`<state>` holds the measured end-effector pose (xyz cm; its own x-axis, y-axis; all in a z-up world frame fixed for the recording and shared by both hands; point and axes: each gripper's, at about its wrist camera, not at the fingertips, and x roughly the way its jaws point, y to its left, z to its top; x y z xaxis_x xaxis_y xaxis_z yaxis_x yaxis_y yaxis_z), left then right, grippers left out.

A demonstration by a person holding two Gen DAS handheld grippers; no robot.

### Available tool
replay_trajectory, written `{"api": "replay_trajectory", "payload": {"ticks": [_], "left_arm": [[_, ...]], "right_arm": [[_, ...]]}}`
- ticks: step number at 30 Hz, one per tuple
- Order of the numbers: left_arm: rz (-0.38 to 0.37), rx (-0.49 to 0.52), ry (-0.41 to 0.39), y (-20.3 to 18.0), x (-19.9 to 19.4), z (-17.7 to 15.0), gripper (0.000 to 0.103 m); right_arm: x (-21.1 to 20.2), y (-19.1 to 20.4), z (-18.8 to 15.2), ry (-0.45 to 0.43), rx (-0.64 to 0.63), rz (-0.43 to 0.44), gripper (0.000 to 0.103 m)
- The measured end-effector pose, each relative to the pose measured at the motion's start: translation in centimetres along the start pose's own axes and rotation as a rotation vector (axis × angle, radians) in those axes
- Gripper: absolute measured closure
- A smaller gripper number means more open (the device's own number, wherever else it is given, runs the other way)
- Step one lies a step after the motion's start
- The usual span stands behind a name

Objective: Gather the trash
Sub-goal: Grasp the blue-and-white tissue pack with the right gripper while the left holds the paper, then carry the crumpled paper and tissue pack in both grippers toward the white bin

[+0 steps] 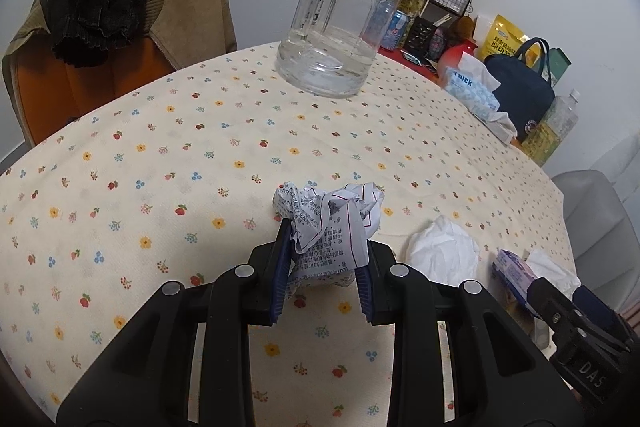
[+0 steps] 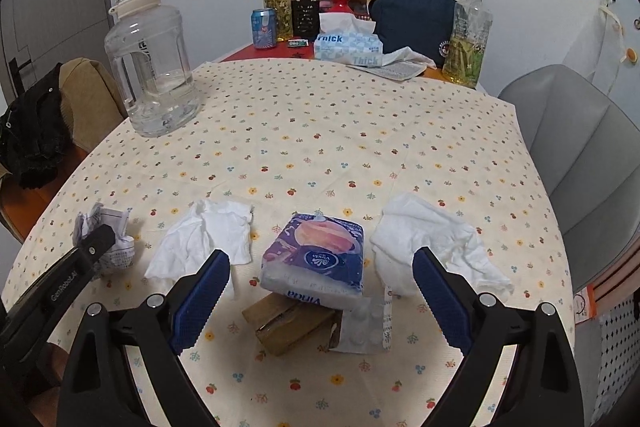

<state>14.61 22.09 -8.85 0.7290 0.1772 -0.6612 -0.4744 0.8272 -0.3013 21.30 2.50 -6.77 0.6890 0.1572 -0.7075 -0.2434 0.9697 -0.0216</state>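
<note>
- so, your left gripper (image 1: 324,267) is squeezed on the crumpled printed paper (image 1: 328,219). the blue pads press its lower part from both sides, and the crumpled top sticks out past the fingertips, just over the flowered tablecloth (image 1: 200,155).
- your right gripper (image 2: 320,287) has its jaws wide apart and holds nothing. the tissue pack (image 2: 316,259) lies on the cloth between the two fingers, with a gap on each side.
- count the loose things on the cloth: two white tissues, one (image 2: 204,239) left of the pack and one (image 2: 432,247) right of it; one tissue pack; one small brown box (image 2: 288,323) tucked partly under the pack; one pill sheet (image 2: 366,327) beside the box; one paper ball.
- the pack's long side runs away from you, tipped a bit to the right. its near end rests up on the brown box.
- one big clear water jug (image 2: 150,67) stands upright far back on the left.
</note>
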Motion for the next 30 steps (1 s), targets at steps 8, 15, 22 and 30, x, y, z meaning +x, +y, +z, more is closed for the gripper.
{"api": "replay_trajectory", "payload": {"ticks": [8, 15, 22, 30], "left_arm": [[0.022, 0.010, 0.004, -0.5, 0.4, 0.1, 0.074], [0.017, 0.009, 0.008, -0.7, -0.1, 0.0, 0.074], [-0.006, 0.028, -0.015, -1.6, -2.1, -0.3, 0.074], [-0.050, 0.073, -0.034, -4.1, -4.6, -0.9, 0.074]], "right_arm": [[1.8, -0.3, -0.2, 0.082, 0.013, 0.073, 0.052], [-0.2, -0.4, -0.6, 0.057, 0.000, 0.110, 0.069], [-3.3, -0.8, -1.1, 0.013, 0.002, 0.131, 0.070], [-7.3, -2.6, -2.1, -0.039, 0.023, 0.135, 0.070]]}}
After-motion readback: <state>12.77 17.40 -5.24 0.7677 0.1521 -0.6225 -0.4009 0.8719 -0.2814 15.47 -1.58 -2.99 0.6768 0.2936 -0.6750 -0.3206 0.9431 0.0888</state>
